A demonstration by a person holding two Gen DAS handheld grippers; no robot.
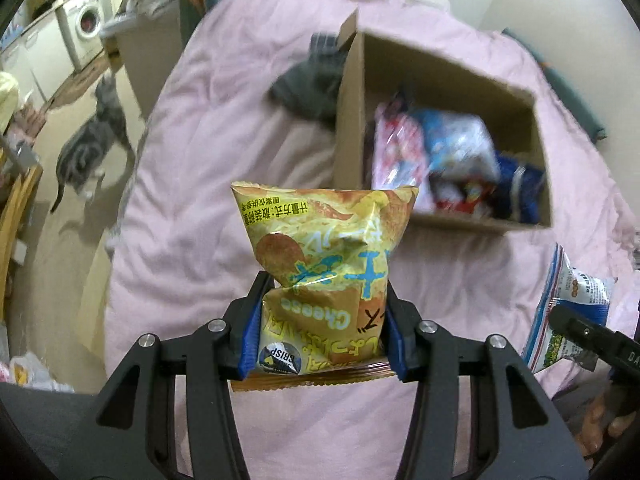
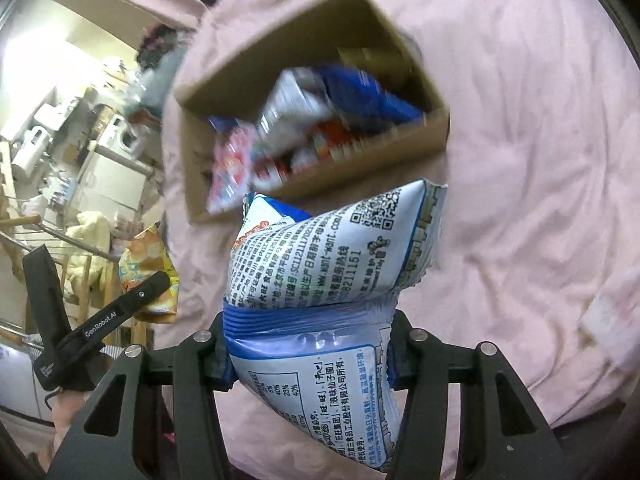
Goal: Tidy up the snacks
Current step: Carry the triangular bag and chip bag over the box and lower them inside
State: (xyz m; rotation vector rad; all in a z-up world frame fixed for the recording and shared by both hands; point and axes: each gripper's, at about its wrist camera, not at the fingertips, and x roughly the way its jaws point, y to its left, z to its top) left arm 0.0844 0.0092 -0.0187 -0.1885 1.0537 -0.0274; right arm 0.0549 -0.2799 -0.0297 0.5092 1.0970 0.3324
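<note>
Pink bedspread is lying under an open cardboard box already holding several snack packets; your left gripper is clamping the yellow cheese chips bag, your right gripper is squeezing the blue-and-white snack bag, both short of the box

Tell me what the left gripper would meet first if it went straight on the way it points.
Probably the pink bedding just short of the cardboard box. The left gripper, shut on the cheese chip bag, points down; depth is unclear.
</note>
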